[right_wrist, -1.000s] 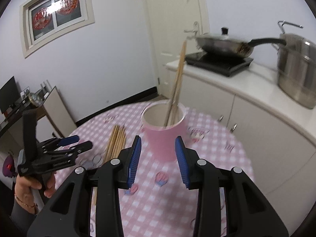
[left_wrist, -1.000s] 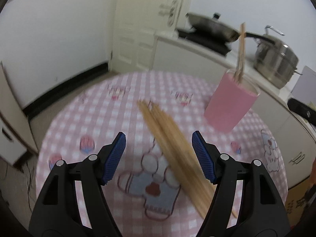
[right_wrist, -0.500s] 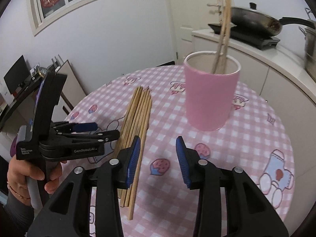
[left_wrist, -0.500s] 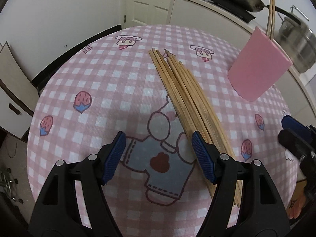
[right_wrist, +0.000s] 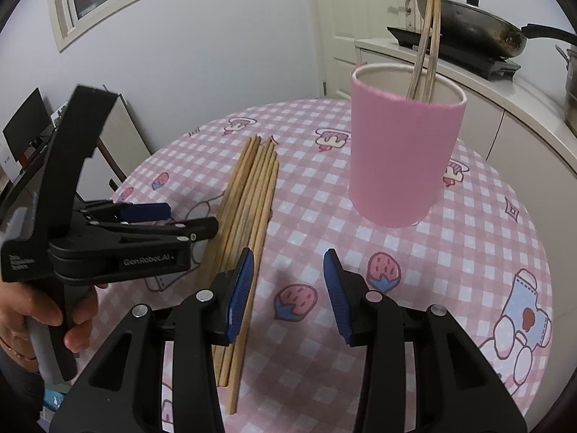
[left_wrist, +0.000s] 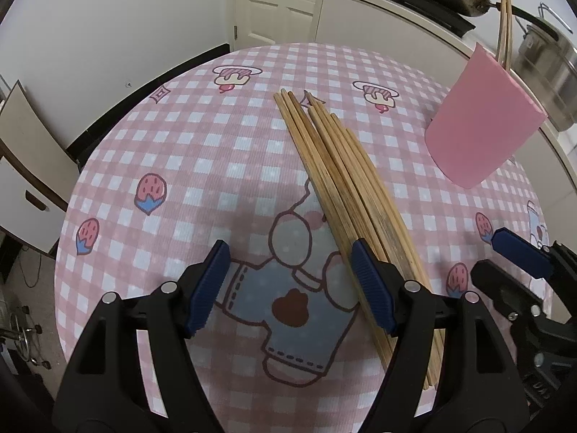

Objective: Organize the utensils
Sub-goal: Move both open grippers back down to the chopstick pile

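Note:
Several wooden chopsticks [left_wrist: 346, 187] lie in a bundle on the pink checked tablecloth, also shown in the right wrist view [right_wrist: 249, 213]. A pink cup [right_wrist: 400, 155] stands upright to their right with two chopsticks [right_wrist: 427, 36] in it; it also shows in the left wrist view [left_wrist: 479, 126]. My left gripper [left_wrist: 290, 287] is open and empty, low over the near end of the bundle, its right finger over the sticks. My right gripper [right_wrist: 286, 290] is open and empty, just right of the bundle and in front of the cup.
The round table [left_wrist: 202, 137] fills the view. Behind it a counter [right_wrist: 505, 83] carries a frying pan [right_wrist: 479, 32] on a hob and a steel pot [left_wrist: 548, 61]. A door [left_wrist: 277, 0] is at the back. A cabinet [left_wrist: 25, 166] stands left.
Both grippers have dropped and tilted down toward the table. The left one came closer over the chopstick bundle; the right one pulled back from the cup and moved toward the bundle.

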### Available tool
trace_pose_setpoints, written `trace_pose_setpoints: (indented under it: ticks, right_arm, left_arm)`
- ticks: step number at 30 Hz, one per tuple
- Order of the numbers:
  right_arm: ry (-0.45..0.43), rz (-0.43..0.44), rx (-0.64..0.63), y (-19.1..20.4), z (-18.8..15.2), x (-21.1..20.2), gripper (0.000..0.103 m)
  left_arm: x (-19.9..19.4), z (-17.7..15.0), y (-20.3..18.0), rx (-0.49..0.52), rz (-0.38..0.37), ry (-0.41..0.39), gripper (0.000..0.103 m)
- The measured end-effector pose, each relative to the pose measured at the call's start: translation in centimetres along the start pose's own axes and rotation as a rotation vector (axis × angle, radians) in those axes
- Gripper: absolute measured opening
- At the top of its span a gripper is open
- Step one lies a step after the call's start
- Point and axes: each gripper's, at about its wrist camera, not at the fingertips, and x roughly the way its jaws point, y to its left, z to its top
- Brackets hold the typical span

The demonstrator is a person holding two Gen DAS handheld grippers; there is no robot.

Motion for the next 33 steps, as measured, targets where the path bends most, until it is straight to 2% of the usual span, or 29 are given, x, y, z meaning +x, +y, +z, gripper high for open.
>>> trace_pose_setpoints:
  ticks: [6, 15, 22, 29, 33]
  right_arm:
    - [0.028, -0.040, -0.018, -0.2, -0.1, 1.5, 0.038]
    - [0.094, -0.024, -0.060, 0.2, -0.1, 3.3, 0.038]
    - [0.105, -0.037, -0.083, 0.8, 0.4, 3.9, 0.038]
    - [0.111, -0.071, -0.118, 1.4, 0.2, 4.0, 0.038]
    - [0.115, -0.082, -0.123, 1.5, 0.4, 4.2, 0.038]
  left_arm:
    - [0.2, 0.5, 0.1, 0.011, 0.001, 0.027, 0.071]
    - [0.1, 0.2, 0.0, 0.023, 0.013, 0.021, 0.071]
    - [0.5, 0.7, -0.3, 0.029, 0.024, 0.026, 0.071]
    - [0.5, 0.5, 0.3, 0.029, -0.007, 0.021, 0.071]
    - [0.5, 0.8, 0.0, 0.027, 0.013, 0.029, 0.071]
